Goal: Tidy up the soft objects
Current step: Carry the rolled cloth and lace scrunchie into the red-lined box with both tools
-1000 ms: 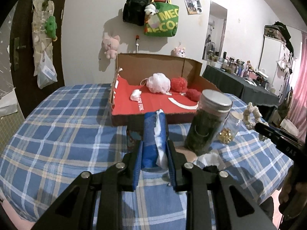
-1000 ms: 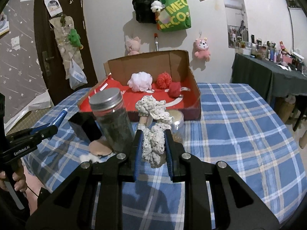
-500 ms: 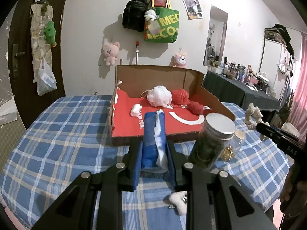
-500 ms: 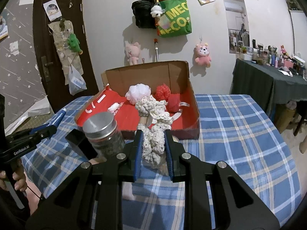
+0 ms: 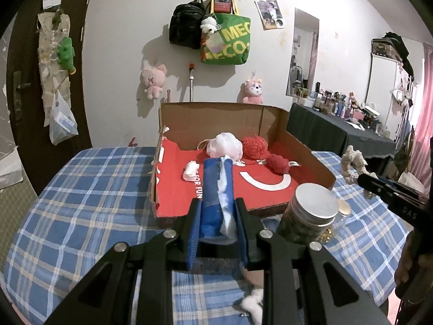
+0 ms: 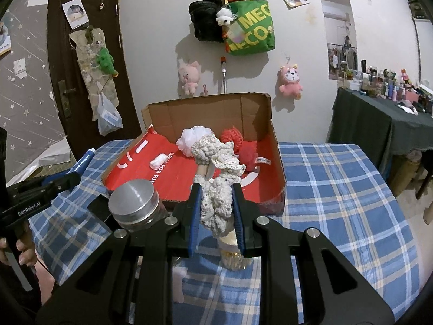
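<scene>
My left gripper (image 5: pixel 218 214) is shut on a rolled blue cloth with a white edge (image 5: pixel 213 187), held above the checked table just before the open cardboard box (image 5: pixel 297 143). My right gripper (image 6: pixel 216 203) is shut on a cream crocheted piece (image 6: pixel 219 168), also lifted in front of the box (image 6: pixel 268 113). On the box's red floor lie a white mesh puff (image 5: pixel 224 145), two red puffs (image 5: pixel 254 145), (image 5: pixel 278 163) and a small white wad (image 5: pixel 190 169). Each gripper shows at the edge of the other's view: the right one (image 5: pixel 362 181) and the left one (image 6: pixel 78 172).
A metal-lidded glass jar of dark stuff (image 5: pixel 308 216) and a small jar of gold beads (image 6: pixel 234 254) stand on the blue checked tablecloth (image 5: pixel 81 189) near the box front. A white cotton tuft (image 5: pixel 254 304) lies below my left gripper. Bags and plush toys hang on the wall.
Both grippers have risen and moved forward toward the box with their loads. The jar now sits lower and nearer in both views, and the box floor shows more fully.
</scene>
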{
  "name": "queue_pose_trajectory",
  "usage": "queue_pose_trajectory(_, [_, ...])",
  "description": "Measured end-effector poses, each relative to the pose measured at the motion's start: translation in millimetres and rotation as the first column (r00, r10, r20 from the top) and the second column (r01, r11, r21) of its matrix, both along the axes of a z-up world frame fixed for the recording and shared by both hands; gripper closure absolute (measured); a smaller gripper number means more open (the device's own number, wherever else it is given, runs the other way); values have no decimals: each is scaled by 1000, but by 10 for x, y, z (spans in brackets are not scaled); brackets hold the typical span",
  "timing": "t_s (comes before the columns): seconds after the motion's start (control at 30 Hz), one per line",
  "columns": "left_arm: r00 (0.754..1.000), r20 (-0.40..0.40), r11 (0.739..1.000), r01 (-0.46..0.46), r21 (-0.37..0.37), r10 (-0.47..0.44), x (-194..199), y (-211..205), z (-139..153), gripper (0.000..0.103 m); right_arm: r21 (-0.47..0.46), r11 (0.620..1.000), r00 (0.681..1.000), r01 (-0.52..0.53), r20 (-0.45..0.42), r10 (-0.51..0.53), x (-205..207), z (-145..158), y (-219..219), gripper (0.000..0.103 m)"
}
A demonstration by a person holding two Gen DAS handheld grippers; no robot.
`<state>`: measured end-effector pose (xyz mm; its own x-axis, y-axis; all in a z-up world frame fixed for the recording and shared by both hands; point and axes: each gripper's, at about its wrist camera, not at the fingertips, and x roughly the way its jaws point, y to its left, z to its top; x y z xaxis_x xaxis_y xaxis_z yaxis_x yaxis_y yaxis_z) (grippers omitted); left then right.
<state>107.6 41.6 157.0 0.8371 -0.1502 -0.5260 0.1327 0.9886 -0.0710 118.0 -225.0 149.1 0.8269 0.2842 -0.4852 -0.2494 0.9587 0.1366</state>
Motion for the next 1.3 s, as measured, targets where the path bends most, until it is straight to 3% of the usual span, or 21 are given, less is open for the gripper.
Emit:
queue_pose_trajectory(0.2, [999, -32, 1000, 14, 0, -14, 169, -6, -35, 77, -15, 999, 999, -29, -28, 29, 205, -27, 23, 82])
queue_pose_trajectory(0.6, [987, -150, 998, 65, 12, -62, 711, -12, -211, 77, -59, 992, 981, -115, -166, 104, 800, -175, 17, 82])
queue_pose_trajectory(0.77, [973, -215, 996, 86, -2, -85, 931, 12, -295, 77, -59, 987, 964, -149, -231, 132, 1033, -234, 2, 82])
queue_pose_trajectory(1.3, [917, -382, 989, 141, 47, -112, 1519, 17, -553, 77, -231, 945, 908, -232, -400, 125, 1627, -434, 185, 82])
